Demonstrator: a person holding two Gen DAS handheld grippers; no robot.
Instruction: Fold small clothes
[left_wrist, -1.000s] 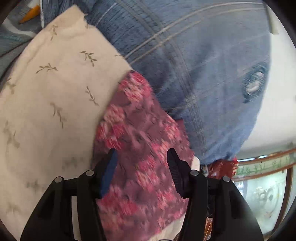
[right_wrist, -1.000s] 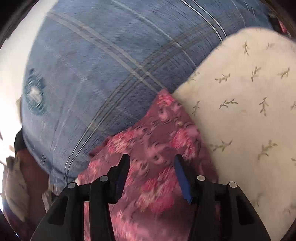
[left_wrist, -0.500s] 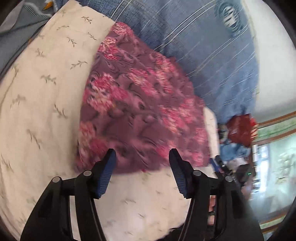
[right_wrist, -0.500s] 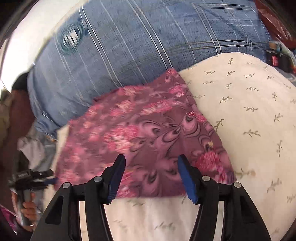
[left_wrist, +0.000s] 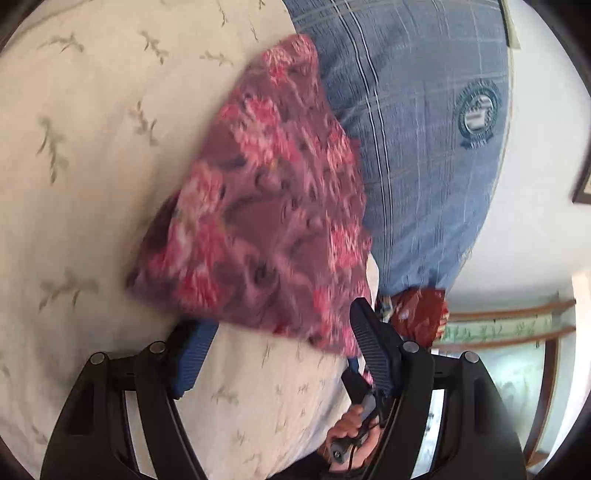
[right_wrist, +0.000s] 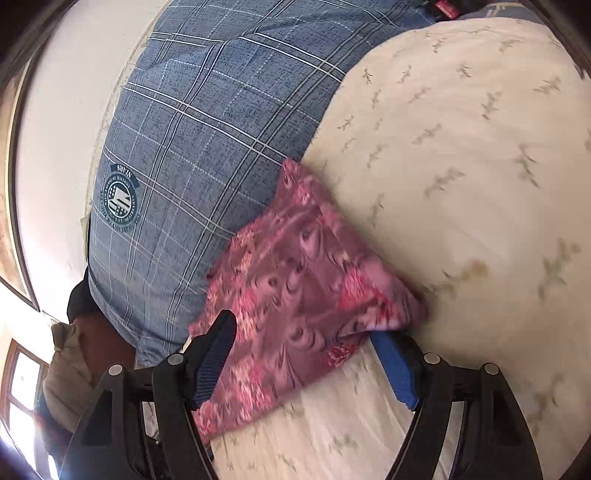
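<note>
Floral maroon cloth is seen lying folded on a cream sheet printed with small sprigs, its near edge reaching in between the fingers of both grippers. In the left wrist view the left gripper is spread wide at the bottom of the frame, with the near hem of the cloth draped over its blue pad and against the black ribbed finger on the right; nothing is pinched. In the right wrist view the right gripper is likewise held wide apart, the cloth lying across the gap and overlapping both fingertips without being clamped. The other gripper, held in a hand, is glimpsed at the lower centre of the left wrist view.

No container is seen in either view. The sheet is laid over a soft, rounded surface. Beyond the cloth, a blue plaid pillow with a round crest is touched by the cloth's far edge; it fills the upper left of the right wrist view. Behind it a pale wall is seen, and a red crumpled bag at the right.

The cloth's long axis is seen running from lower right to upper centre in the left wrist view, narrowing toward the pillow.
</note>
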